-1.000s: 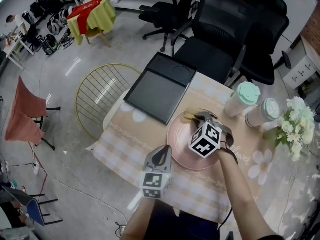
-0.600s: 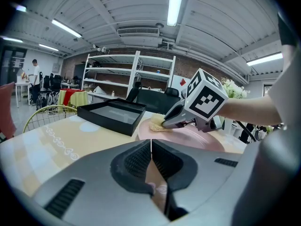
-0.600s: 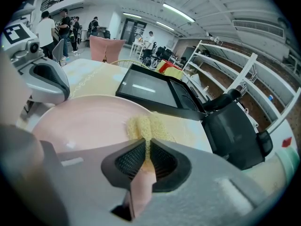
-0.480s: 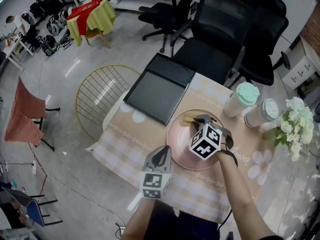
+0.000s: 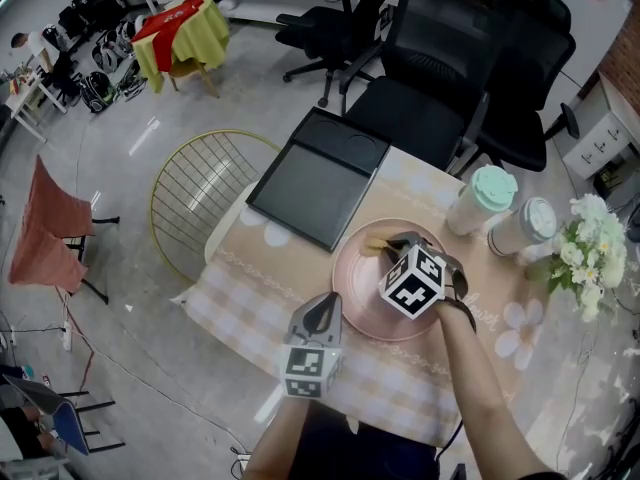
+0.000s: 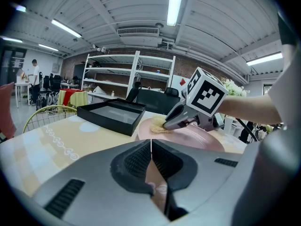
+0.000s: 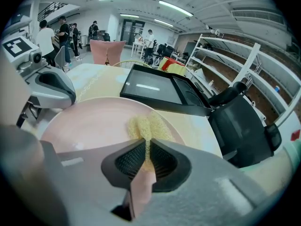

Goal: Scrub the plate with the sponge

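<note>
Pinched in the right gripper (image 7: 146, 149), the yellow sponge (image 7: 148, 125) is seemingly being scrubbed on the pink plate (image 7: 91, 122); wider strokes are needed; left gripper (image 6: 151, 146) clenched, empty.

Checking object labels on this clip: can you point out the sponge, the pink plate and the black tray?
sponge (image 7: 148, 126): right gripper view, middle of its yellow body.
pink plate (image 7: 89, 121): right gripper view, bare inner surface left of the sponge.
black tray (image 5: 310, 183): head view, middle of its flat floor.
</note>
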